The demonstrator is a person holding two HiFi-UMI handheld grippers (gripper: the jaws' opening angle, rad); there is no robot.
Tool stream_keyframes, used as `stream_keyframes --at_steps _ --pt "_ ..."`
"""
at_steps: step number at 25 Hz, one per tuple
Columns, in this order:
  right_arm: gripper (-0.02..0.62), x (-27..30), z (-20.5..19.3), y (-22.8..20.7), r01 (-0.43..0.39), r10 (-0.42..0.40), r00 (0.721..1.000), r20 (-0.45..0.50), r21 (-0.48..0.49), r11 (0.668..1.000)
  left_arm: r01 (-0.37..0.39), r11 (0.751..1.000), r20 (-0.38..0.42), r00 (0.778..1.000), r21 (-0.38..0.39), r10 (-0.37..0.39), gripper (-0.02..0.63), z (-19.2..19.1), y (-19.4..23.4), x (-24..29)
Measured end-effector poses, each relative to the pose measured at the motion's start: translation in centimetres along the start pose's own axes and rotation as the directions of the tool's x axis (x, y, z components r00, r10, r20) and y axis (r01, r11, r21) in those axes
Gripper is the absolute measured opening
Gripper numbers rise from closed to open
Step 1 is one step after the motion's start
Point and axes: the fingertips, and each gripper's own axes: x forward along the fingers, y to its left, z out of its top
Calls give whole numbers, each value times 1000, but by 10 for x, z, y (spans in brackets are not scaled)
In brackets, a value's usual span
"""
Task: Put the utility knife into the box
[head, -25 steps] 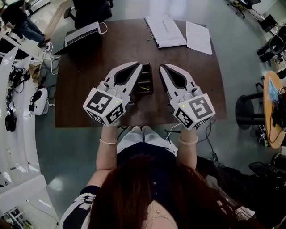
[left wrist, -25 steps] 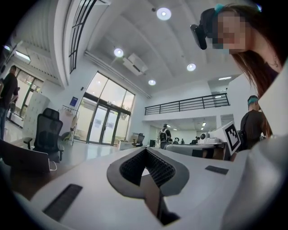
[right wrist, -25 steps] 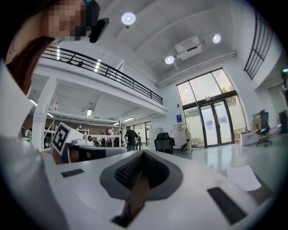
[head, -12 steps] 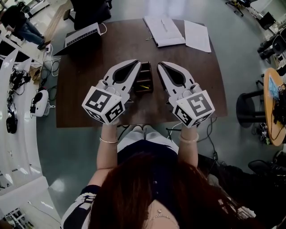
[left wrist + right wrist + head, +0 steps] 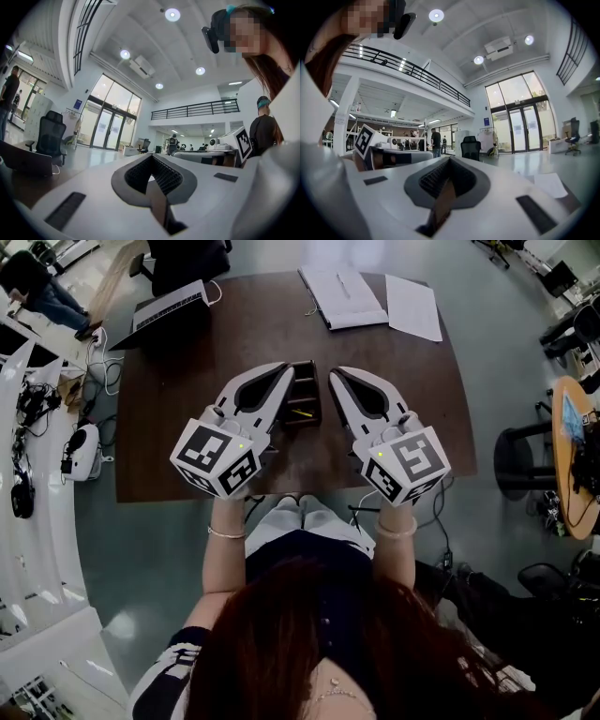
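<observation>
A dark compartmented box stands on the brown table between my two grippers. A thin yellow item, too small to identify for certain, lies inside it. My left gripper hovers at the box's left side, jaws shut and empty. The right gripper hovers at its right side, likewise shut with nothing held. In the left gripper view the left gripper has its jaws meeting at the tips. The right gripper view shows the right gripper closed the same way. Neither of those views shows the box.
A laptop sits at the table's far left. An open notebook and a paper sheet lie at the far edge. A stool and a round table stand to the right. A person stands far left.
Both grippers have drifted slightly forward over the table alongside the box. Their jaws stayed shut and the box has not moved.
</observation>
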Motion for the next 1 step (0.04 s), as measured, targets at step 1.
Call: stream_keyframes --at_steps 1 --pt "15 0 -1 0 2 -2 1000 -2 0 1000 1 1000 -1 1000 -1 -1 2 -1 0 0"
